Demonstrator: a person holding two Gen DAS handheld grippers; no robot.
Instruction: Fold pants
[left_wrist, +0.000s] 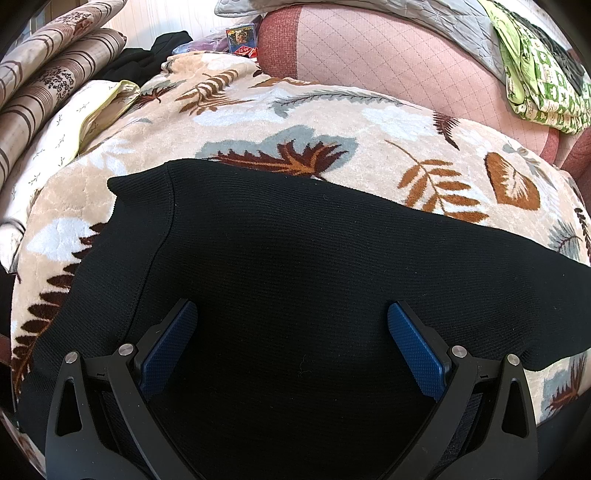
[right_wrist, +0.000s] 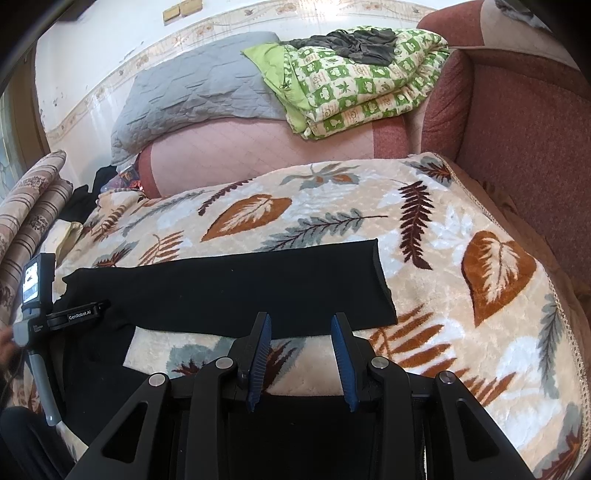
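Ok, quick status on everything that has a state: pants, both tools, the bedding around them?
black pants: laid flat on the leaf blanket, one leg stretched out, not held.
left tool: open wide, over the pants fabric, gripping nothing.
right tool: open, near the leg's front edge, empty.
leaf blanket: spread flat under the pants.
green checked quilt: folded, a dark garment crumpled on top.
grey quilt: folded, on the sofa back.

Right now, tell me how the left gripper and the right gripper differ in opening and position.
The left gripper has its jaws spread wide, while the right gripper has them open but much closer together. The left gripper hangs over the black pants, near their left end; the right gripper sits over the leaf-print blanket, just short of the pants' edge. Both are empty, with blue pads.
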